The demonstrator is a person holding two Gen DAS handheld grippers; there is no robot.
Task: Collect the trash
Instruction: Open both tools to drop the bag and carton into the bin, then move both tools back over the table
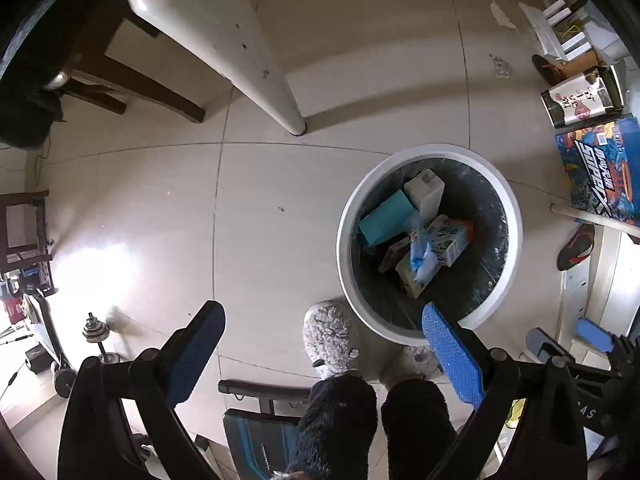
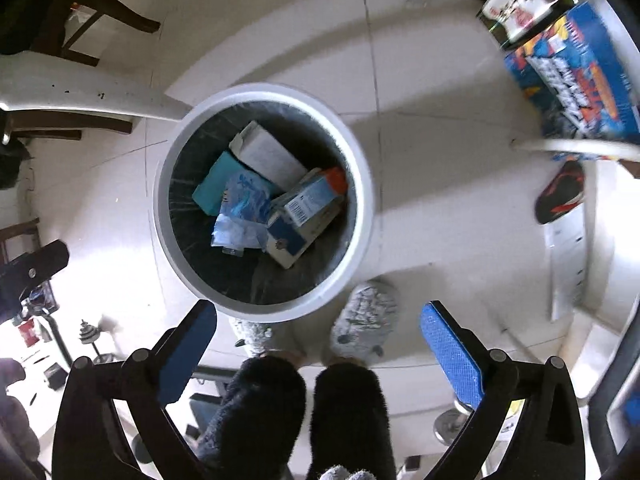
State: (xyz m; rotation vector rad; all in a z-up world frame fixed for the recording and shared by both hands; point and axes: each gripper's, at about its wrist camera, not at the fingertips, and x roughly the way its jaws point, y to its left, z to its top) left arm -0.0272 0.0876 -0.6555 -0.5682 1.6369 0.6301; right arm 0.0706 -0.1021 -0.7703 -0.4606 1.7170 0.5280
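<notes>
Left gripper (image 1: 324, 344) and right gripper (image 2: 318, 338): jaws wide apart, nothing between the pads, both aimed down at the floor. Below: white bin (image 2: 362, 184) with dark liner, holding boxes (image 2: 304, 208), a teal carton (image 1: 384, 218) and a crumpled blue plastic bag (image 2: 240, 208). Drop step judged complete. Next: search for remaining litter, perhaps the paper scrap (image 1: 502, 14) beyond the bin.

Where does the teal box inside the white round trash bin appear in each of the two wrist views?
Left wrist view: the teal rectangular box lies right of centre, at the left inside of the white round trash bin.
Right wrist view: the box is left of centre, again at the bin's left inside.
Shared landmark: the blue crumpled plastic wrapper beside it.
</notes>
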